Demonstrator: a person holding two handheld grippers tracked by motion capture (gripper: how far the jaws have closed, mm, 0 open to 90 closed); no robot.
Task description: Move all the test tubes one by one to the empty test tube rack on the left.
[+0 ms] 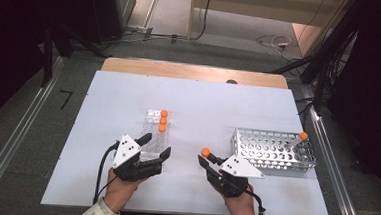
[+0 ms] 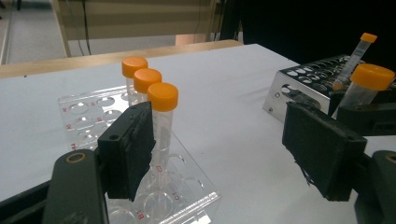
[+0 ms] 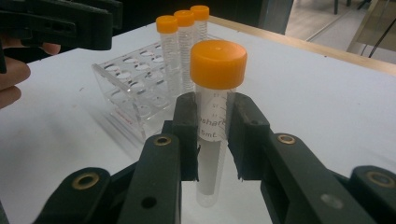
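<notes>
We are pinching the light, slippery tube (image 3: pixel 212 121) below its cap in the right hand-held gripper (image 3: pixel 214 135); the left hand-held gripper (image 2: pixel 224 149) is gaping empty.

My black jaws are gripping a clear tube (image 3: pixel 212 140) wearing an orange cap (image 3: pixel 218 64) and showing grey print. At eleven o'clock, three more orange-capped tubes (image 3: pixel 169 51) are standing in a transparent rack (image 3: pixel 133 95) with red lettering. The bench (image 1: pixel 193 107) is showing white, wood-edged. The perforated metal rack (image 1: pixel 273 150) is gleaming silver.
</notes>
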